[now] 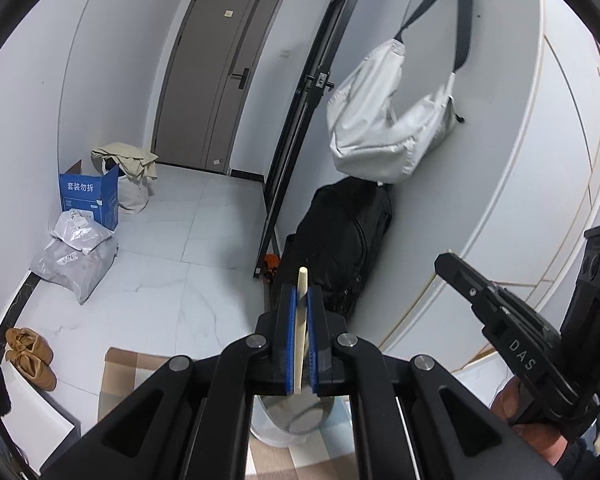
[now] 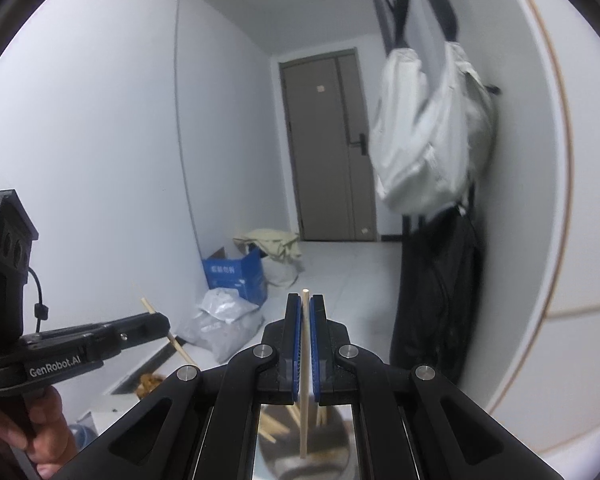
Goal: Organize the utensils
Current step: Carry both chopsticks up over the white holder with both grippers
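My left gripper [image 1: 300, 292] is shut on a wooden chopstick [image 1: 300, 320] that stands nearly upright between its blue pads, above a white round holder [image 1: 272, 432]. My right gripper [image 2: 306, 300] is shut on another wooden chopstick [image 2: 305, 380], held upright over a holder [image 2: 276, 468] with several chopsticks [image 2: 272, 426] inside. The left gripper shows in the right wrist view [image 2: 156, 322] with its chopstick [image 2: 176, 344]. The right gripper shows in the left wrist view [image 1: 446, 260].
A checked mat [image 1: 120, 376] lies under the holder. On the tiled floor are a blue box [image 1: 90, 198], grey parcels [image 1: 76, 256], brown shoes [image 1: 30, 356] and a black bag [image 1: 340, 240]. A white bag [image 1: 384, 120] hangs on the wall. A grey door [image 1: 216, 76] stands behind.
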Tool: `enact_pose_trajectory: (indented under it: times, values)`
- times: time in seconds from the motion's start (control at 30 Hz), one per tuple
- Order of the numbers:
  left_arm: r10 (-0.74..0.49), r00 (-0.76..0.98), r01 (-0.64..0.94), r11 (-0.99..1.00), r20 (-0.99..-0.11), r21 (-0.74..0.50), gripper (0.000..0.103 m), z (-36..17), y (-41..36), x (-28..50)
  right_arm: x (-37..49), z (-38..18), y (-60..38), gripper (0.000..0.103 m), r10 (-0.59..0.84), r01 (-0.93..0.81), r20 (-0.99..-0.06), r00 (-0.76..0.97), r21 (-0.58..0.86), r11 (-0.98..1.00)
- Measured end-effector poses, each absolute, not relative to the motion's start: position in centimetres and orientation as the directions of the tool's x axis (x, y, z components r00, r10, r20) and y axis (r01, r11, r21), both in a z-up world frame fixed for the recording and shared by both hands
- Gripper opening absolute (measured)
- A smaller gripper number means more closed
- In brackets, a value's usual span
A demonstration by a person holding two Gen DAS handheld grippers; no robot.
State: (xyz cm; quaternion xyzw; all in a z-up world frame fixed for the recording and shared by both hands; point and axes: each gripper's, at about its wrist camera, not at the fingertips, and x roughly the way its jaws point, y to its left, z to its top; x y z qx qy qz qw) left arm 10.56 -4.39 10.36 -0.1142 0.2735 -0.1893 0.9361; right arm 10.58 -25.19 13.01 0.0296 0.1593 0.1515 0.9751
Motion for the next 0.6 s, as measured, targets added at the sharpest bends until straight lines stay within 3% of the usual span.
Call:
enact_pose_trajectory:
  times: [0.27,0.6]
  values:
    - [-0.408,0.762,0.264,0.905,-0.502,-0.334,0.001,8.9,-3.9,13.6,15.2,12.3,-22.6,0.003,0.343,-0.356,-0.337,0.877,0.025,0.934]
    - [-0.416,0.724,0.247,0.901,-0.549,-0.357,0.001,6.2,-3.7,15.8,18.5,8.3,-22.1,0.003,0.371,-0.392,-0.397,0.84,0.03,0.92]
